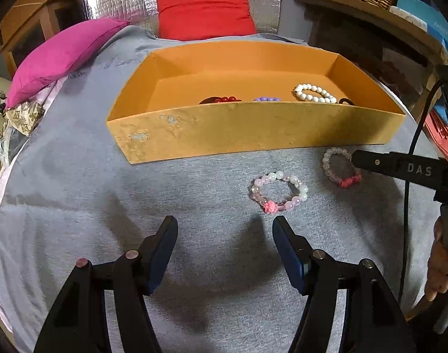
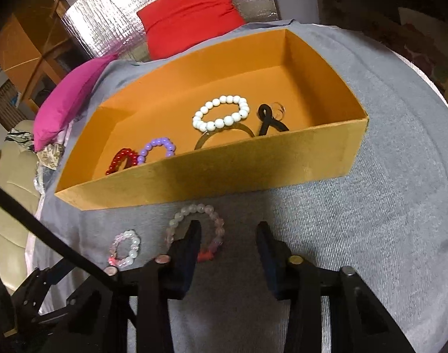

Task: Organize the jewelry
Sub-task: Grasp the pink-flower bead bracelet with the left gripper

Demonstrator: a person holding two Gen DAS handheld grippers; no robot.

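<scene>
The right tool (image 2: pixel 228 235) is hiding part of the pale bracelet (image 2: pixel 194 229), one finger inside its ring, jaws unclenched. The left tool (image 1: pixel 225 232) is hovering released near the rose bracelet (image 1: pixel 278 191).

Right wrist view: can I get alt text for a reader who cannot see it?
The right tongs reach down at a pale pink bead bracelet with a red knot on grey cloth, one finger inside its loop, not yet gripping. Behind stands an orange box holding white, purple and red bracelets; a second pink bracelet lies left.
</scene>
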